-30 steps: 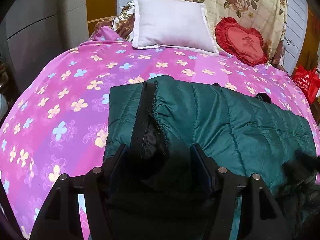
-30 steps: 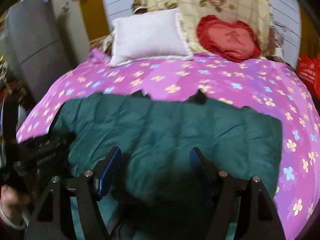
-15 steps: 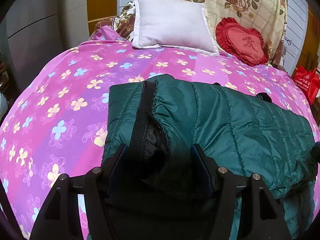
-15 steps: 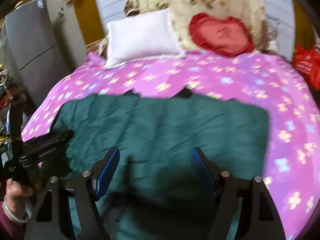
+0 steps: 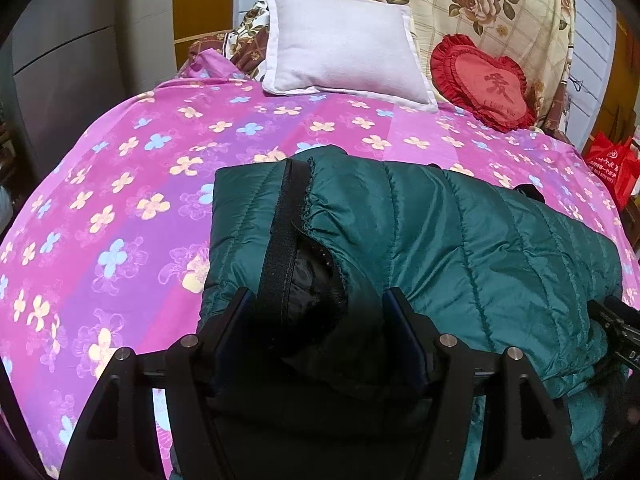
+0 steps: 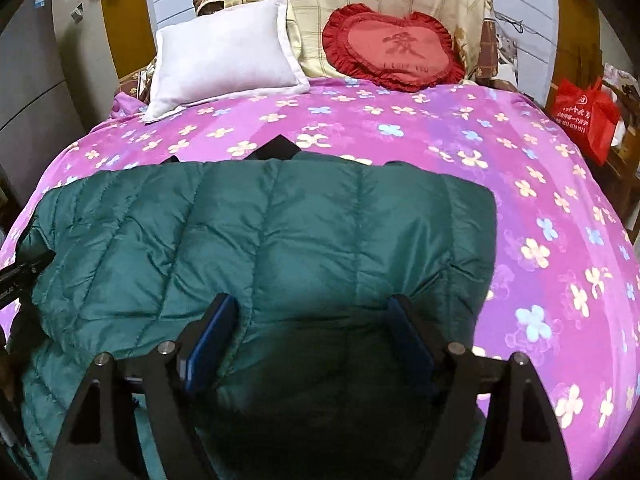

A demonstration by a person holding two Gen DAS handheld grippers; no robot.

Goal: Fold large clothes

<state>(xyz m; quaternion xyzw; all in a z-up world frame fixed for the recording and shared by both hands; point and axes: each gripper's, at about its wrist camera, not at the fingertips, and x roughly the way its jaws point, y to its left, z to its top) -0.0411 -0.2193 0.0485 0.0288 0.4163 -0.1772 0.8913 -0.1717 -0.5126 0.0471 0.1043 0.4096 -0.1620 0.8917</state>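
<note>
A dark green quilted jacket (image 5: 460, 232) lies folded across the near half of a bed with a pink flowered sheet (image 5: 132, 184). Its black zipper band and black lining show at its left end. My left gripper (image 5: 320, 304) is open above that end, with the fabric between its spread fingers but not pinched. In the right wrist view the jacket (image 6: 260, 232) fills the near bed. My right gripper (image 6: 312, 312) is open just above its right part. The right gripper's body (image 5: 618, 328) shows at the left wrist view's right edge.
A white pillow (image 5: 344, 44) and a red heart-shaped cushion (image 5: 484, 80) lean at the head of the bed against a floral cover. A red bag (image 6: 584, 112) stands at the bed's right. A grey cabinet (image 6: 28, 80) stands at its left.
The right gripper has swung to the right over the jacket, bringing more of the sheet's right side into its view. The left gripper and the jacket have barely moved.
</note>
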